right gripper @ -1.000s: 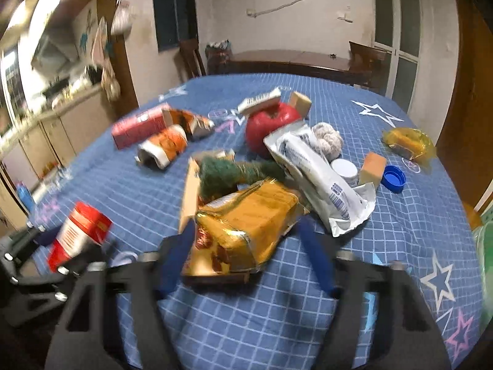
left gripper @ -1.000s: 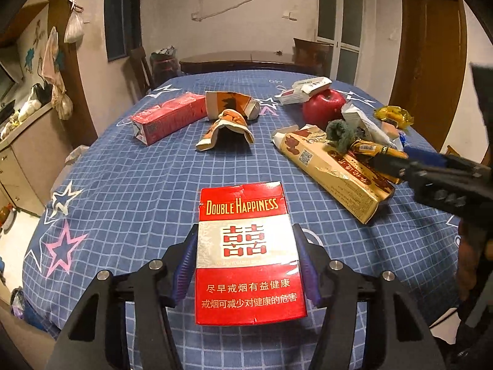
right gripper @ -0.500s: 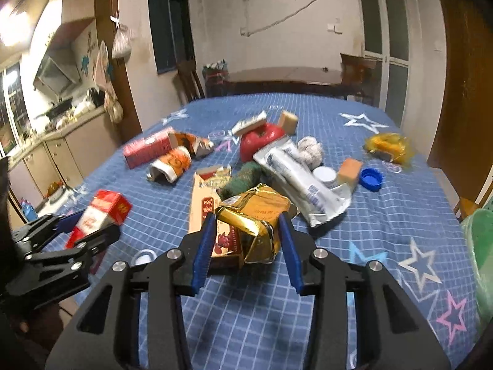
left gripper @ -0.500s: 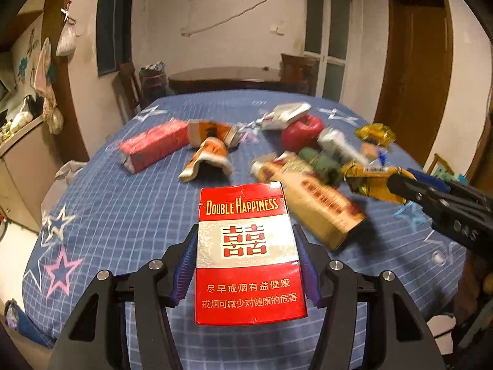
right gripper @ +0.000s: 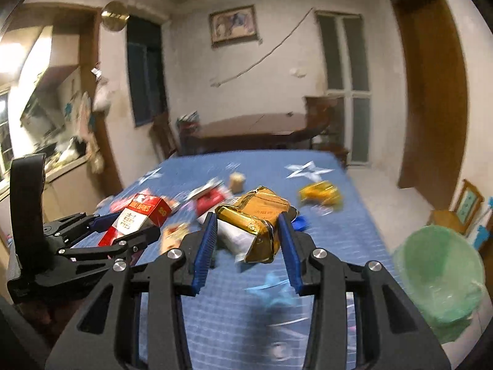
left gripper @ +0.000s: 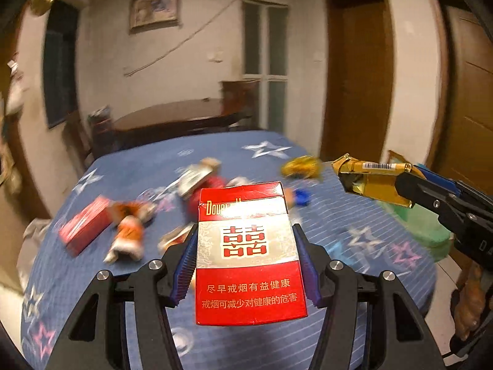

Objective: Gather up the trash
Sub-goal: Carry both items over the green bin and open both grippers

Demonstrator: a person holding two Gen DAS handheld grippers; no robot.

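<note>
Two packs, red pack (left gripper: 251, 256) in L tool (left gripper: 246, 262), gold wrapper (right gripper: 257, 225) in R tool (right gripper: 248, 240)

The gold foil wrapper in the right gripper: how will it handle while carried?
The gold foil wrapper looks crumpled and dented between the right gripper pads, so probably floppy and light. Its glossy foil may slip. The end past the pads stays unsupported in the left wrist view.

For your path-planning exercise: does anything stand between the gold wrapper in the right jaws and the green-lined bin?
Nothing visible does. The gold wrapper hangs clear above the blue tablecloth; the green-lined bin sits open beyond the table's right edge.
</note>
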